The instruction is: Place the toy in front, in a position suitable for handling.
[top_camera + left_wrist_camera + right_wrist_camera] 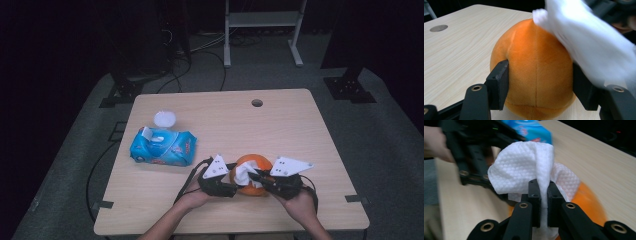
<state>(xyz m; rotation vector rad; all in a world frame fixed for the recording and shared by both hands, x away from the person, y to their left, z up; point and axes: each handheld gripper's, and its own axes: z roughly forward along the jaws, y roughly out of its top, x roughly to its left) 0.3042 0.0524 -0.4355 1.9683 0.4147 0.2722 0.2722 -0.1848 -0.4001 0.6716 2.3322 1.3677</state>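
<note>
Your left gripper (pixel 537 82) has its jaws pressed on either flank of the orange plush ball (pixel 536 72), squeezing it low on its sides while it sits on the table (pixel 456 55). Your right gripper (pixel 544 202) is pinched tight on a fold of the white wipe (pixel 524 167), and that wipe is draped over the top of the ball, right between your two hands. From above, both grippers (pixel 220 180) (pixel 277 182) meet at the ball (pixel 255 167) near the table's front edge, so you have little board behind your wrists. Ahead of you the wood is open all the way to the round hole (pixel 257 103) near the far edge. Off to your left lies the blue wipes pack (pixel 162 147), well apart from the ball, with a white lid (pixel 164 118) just beyond it.
</note>
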